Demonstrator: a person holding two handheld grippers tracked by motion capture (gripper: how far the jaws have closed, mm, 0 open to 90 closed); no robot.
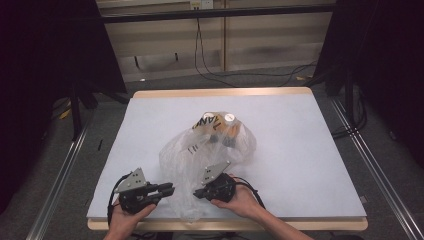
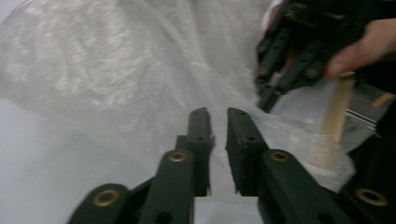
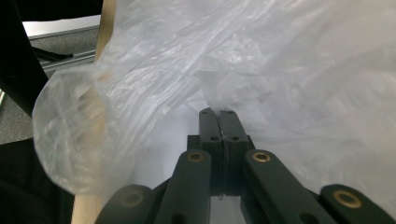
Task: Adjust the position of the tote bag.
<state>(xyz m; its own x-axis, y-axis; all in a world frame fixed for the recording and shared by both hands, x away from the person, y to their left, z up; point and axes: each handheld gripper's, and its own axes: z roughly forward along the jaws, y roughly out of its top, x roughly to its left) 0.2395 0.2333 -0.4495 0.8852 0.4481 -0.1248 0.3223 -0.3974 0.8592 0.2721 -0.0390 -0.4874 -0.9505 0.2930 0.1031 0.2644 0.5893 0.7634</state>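
White sheeting covers the table (image 1: 300,150), whose near edge is cut off. Near that edge's middle lies a clear plastic bag (image 1: 200,155); its contents are blurred beyond an orange label. Right tongs (image 3: 218,114) pinch its film; left tongs (image 2: 218,122) stand narrowly parted beside it, gripping nothing.

Right gripper (image 3: 218,113) pinches clear plastic bag (image 3: 261,60) (jaws fully together)
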